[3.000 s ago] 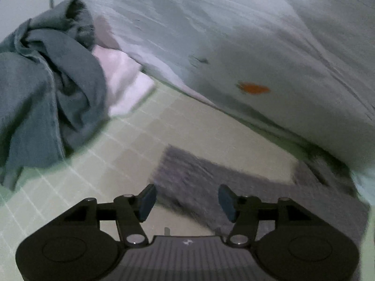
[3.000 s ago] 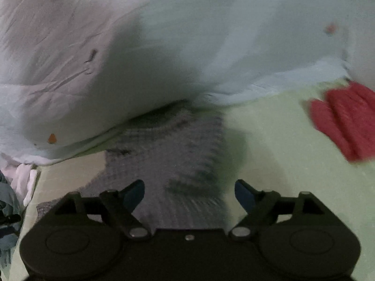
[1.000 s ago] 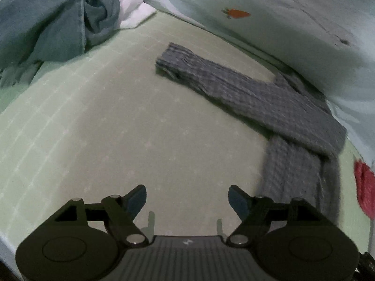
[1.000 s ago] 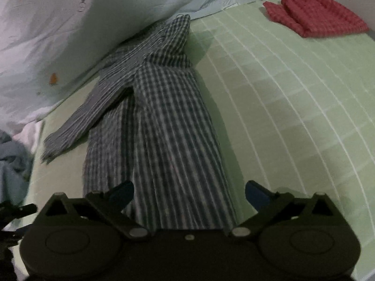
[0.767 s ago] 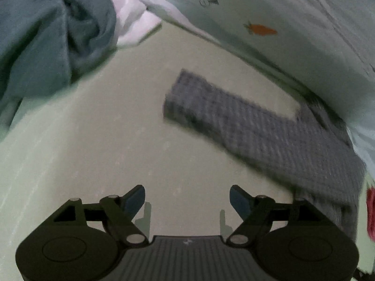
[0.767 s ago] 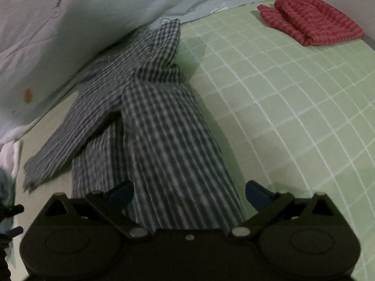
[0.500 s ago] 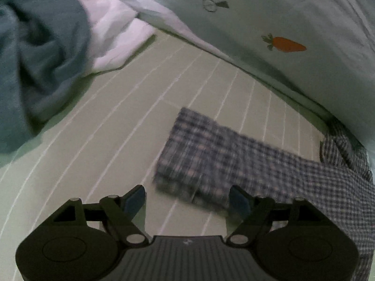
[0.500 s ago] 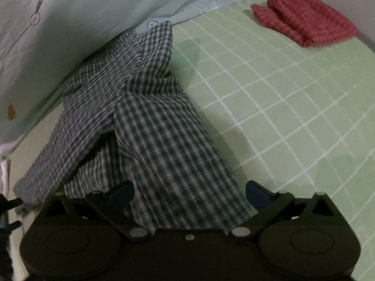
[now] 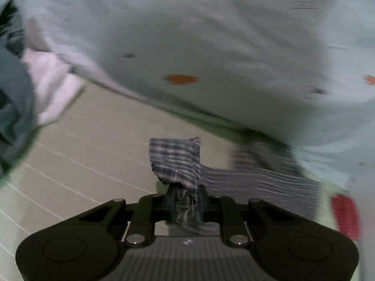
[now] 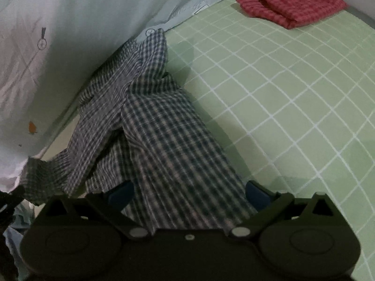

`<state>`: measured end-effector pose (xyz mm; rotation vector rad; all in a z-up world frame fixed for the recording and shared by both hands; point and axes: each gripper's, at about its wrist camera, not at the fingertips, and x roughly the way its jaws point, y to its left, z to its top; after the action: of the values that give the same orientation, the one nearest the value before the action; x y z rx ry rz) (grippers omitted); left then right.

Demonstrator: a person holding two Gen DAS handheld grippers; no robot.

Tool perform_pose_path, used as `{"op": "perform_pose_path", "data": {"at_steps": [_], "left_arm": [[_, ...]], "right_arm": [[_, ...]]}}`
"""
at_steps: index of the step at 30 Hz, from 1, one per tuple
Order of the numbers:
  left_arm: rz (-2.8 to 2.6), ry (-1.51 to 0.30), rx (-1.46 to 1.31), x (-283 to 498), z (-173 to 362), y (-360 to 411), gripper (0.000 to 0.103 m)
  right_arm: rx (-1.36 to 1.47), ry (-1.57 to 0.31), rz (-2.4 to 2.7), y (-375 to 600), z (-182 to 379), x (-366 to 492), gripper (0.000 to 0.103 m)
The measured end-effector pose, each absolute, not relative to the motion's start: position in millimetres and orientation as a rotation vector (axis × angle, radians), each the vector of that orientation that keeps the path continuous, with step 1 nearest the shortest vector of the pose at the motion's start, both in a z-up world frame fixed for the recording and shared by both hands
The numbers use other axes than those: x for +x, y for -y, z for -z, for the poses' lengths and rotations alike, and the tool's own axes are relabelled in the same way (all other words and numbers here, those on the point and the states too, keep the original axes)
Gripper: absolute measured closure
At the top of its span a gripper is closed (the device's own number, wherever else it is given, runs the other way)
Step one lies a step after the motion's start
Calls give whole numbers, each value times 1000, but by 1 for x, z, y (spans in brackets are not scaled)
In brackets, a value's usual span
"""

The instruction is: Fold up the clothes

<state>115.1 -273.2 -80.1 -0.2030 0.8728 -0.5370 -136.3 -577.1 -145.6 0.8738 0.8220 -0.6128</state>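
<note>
While closing, left gripper (image 9: 184, 197) pinches plaid shirt (image 10: 150, 126) sleeve end | right gripper (image 10: 189, 193) jaws spread, straddling shirt body, no grip | shirt on green gridded sheet (image 10: 293, 89)

Both wrist views look down, close, sharing the checked shirt (image 9: 174, 161) (bed).

no readable text, labels, numbers
</note>
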Motion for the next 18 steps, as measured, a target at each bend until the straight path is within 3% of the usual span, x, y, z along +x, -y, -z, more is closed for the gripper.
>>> {"op": "perform_pose_path", "data": {"at_steps": [6, 9, 11, 13, 18], "left_arm": [[787, -936, -74, 14, 64, 327, 83], [839, -1031, 12, -34, 79, 347, 72], [818, -1082, 44, -57, 91, 350, 54], [786, -1121, 38, -68, 97, 346, 42], [679, -1102, 16, -70, 92, 321, 29]], "right_arm": [[931, -769, 569, 584, 140, -177, 0], [923, -773, 575, 587, 141, -197, 0], [898, -772, 566, 587, 139, -204, 0], [865, -768, 545, 586, 136, -206, 0], [821, -751, 425, 578, 130, -190, 1]]}}
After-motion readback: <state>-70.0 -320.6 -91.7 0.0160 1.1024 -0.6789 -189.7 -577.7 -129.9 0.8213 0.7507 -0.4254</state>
